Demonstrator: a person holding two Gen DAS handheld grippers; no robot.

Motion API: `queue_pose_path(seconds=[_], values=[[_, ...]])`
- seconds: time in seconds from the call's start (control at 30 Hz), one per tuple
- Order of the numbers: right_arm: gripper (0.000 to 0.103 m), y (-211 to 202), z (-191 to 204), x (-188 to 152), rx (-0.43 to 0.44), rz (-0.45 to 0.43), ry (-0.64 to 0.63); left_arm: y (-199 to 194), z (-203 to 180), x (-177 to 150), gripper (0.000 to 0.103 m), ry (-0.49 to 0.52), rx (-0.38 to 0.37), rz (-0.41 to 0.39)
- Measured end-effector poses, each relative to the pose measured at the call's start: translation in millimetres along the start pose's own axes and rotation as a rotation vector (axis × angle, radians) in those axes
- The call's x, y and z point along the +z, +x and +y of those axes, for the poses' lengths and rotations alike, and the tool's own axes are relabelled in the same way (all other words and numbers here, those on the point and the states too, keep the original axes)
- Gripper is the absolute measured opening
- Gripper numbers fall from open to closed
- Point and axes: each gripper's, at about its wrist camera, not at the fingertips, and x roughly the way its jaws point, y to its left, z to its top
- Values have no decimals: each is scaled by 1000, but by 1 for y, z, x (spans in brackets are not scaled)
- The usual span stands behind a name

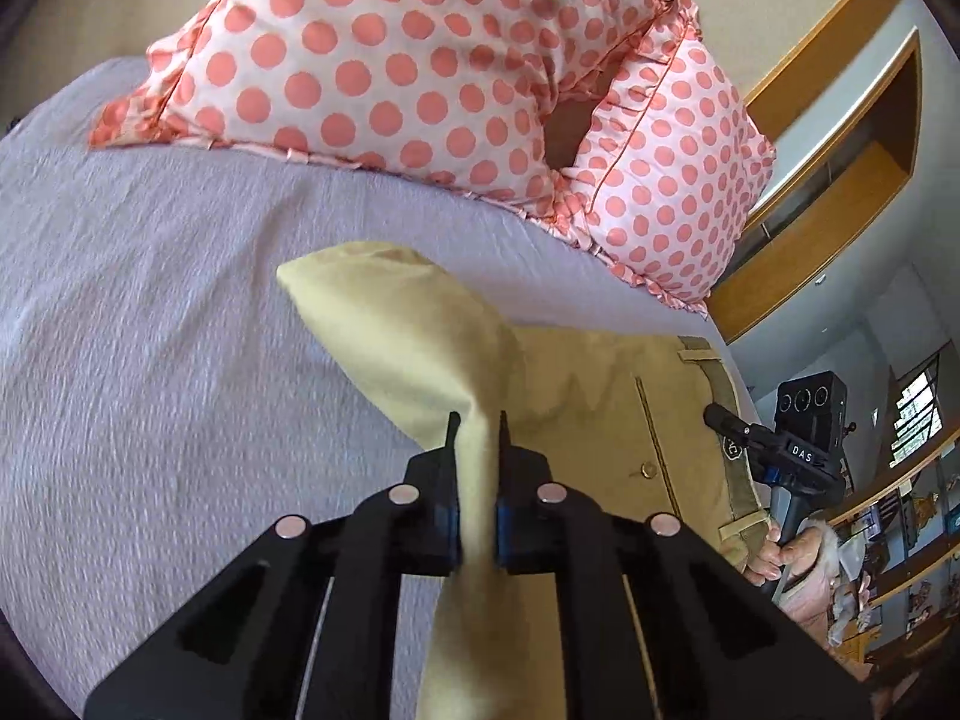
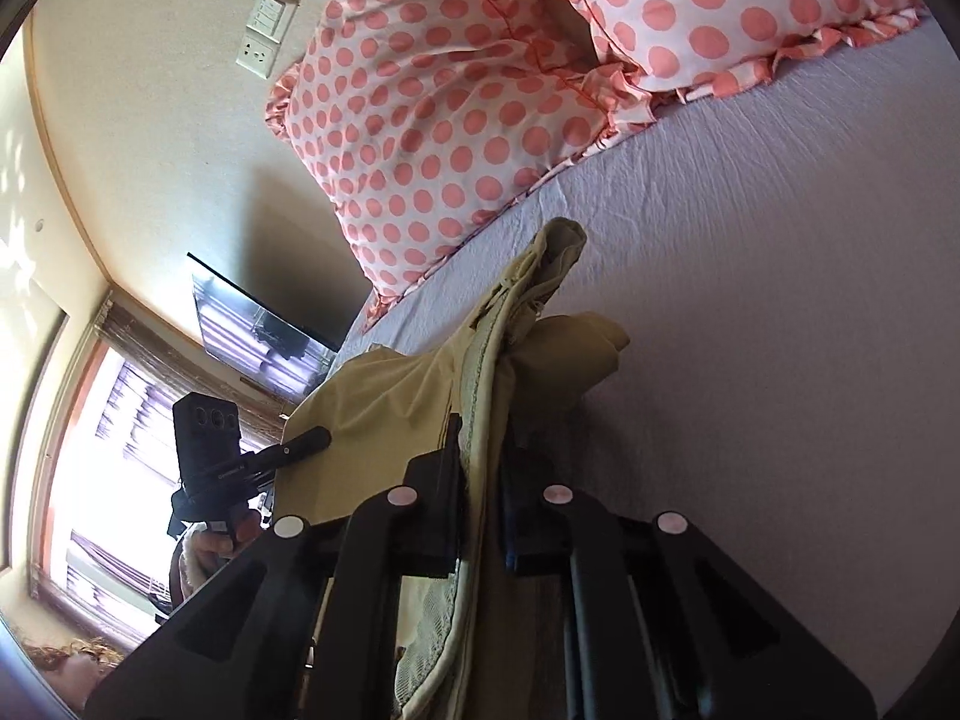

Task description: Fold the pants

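Note:
Khaki-yellow pants (image 1: 420, 330) are held up above a lilac bed sheet (image 1: 150, 300). My left gripper (image 1: 478, 420) is shut on a bunched fold of the pants, with cloth running between the jaws. To its right the waistband part with a button (image 1: 648, 470) hangs flat. My right gripper (image 2: 480, 426) is shut on the waistband edge of the pants (image 2: 528, 312), lining showing. The right gripper also shows in the left wrist view (image 1: 729, 423), at the waistband. The left gripper shows in the right wrist view (image 2: 312, 441), at the cloth's left edge.
Two pink polka-dot pillows (image 1: 390, 60) (image 2: 456, 138) lie at the head of the bed. A wooden shelf unit (image 1: 840, 180) stands to the right of the bed. A window (image 2: 96, 450) and a wall switch plate (image 2: 267, 30) are on the other side.

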Motion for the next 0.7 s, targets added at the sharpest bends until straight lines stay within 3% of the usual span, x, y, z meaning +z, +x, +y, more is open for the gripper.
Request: queue_pose_path(seconds=[0.13, 0.23, 0.3, 0.37, 0.4, 0.5, 0.53, 0.57, 0.63, 0.7], values=[[10, 4, 3, 49, -12, -88, -34, 22, -21, 45, 8, 60, 56, -81], [10, 7, -15, 81, -70, -156, -4, 57, -22, 75, 9, 75, 138, -109], [10, 17, -32, 91, -186, -162, 14, 88, -12, 87, 13, 44, 216, -72], [14, 36, -41, 87, -370, -100, -2, 109, 0, 86, 18, -32, 253, -22], [18, 44, -43, 82, -464, -67, -16, 109, 3, 83, 25, -57, 259, -19], [43, 28, -34, 71, -561, -113, -43, 83, -5, 71, 38, -11, 339, -96], [55, 18, -27, 68, -562, -149, -59, 70, -9, 66, 52, 4, 361, -130], [63, 7, -18, 62, -529, -186, -80, 56, -14, 59, 57, 11, 359, -165], [67, -5, -1, 50, -430, -207, -119, 38, -27, 44, 62, 48, 278, -185], [70, -4, 9, 37, -330, -163, -122, 36, -45, 28, 68, 99, 182, -153]])
